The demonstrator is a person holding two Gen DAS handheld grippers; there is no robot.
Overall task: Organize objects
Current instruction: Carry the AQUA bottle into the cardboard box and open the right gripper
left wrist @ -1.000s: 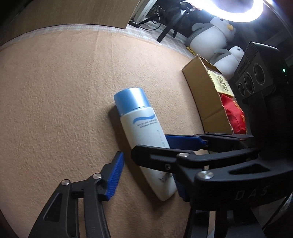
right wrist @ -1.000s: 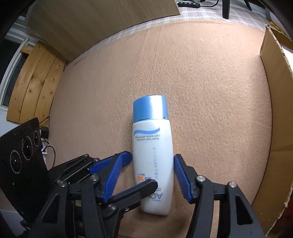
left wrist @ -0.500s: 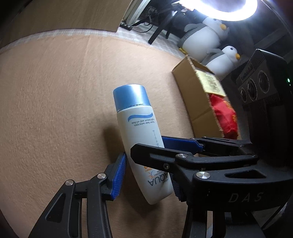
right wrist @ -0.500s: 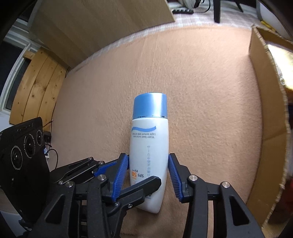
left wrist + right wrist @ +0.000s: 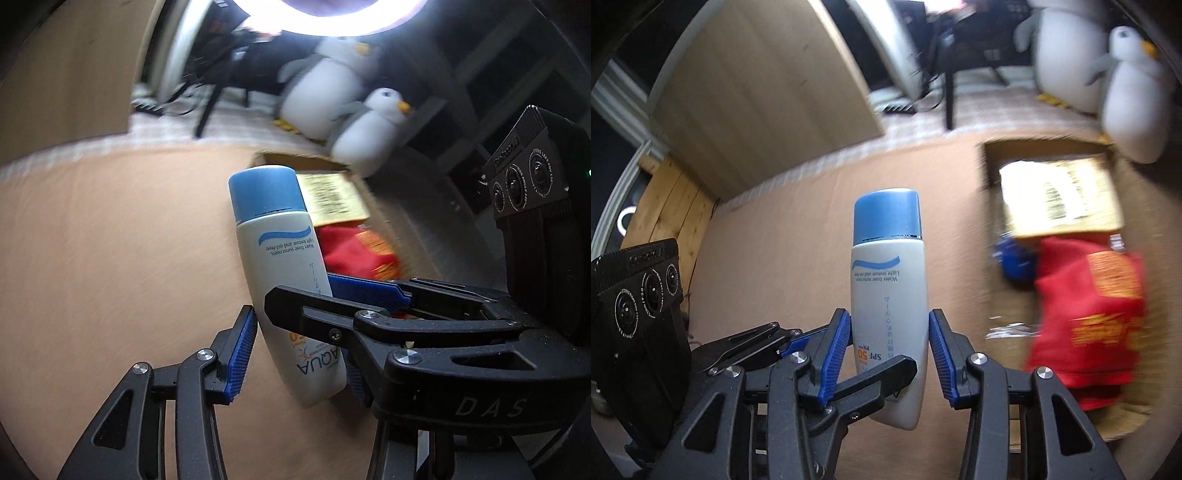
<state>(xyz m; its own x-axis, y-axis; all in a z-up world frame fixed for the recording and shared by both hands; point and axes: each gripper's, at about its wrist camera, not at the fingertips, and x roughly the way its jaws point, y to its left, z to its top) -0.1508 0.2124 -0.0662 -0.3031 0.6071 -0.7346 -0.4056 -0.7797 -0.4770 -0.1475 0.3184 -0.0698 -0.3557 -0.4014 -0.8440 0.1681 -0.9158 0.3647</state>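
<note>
A white sunscreen bottle with a blue cap (image 5: pixel 888 284) is lifted off the tan carpet, cap pointing away. My right gripper (image 5: pixel 889 350) is shut on its lower body, blue pads pressed on both sides. My left gripper (image 5: pixel 299 350) is also closed around the same bottle (image 5: pixel 284 280); its left pad (image 5: pixel 242 350) touches the bottle's side, and its right pad is hidden behind the right gripper's arm. An open cardboard box (image 5: pixel 1052 229) lies to the right, holding a red pouch (image 5: pixel 1089 314) and a yellow printed packet (image 5: pixel 1056 199).
Tan carpet (image 5: pixel 110 258) spreads to the left. Two plush penguins (image 5: pixel 369 133) stand behind the box. A wooden board (image 5: pixel 757 92) leans at the back left. A bright ring light (image 5: pixel 332 18) glares at the top. Wood planks (image 5: pixel 665 206) lie at the far left.
Both grippers closed on the bottle and lifted it off the carpet. The bottle rose and moved toward the cardboard box, whose inside now shows.
</note>
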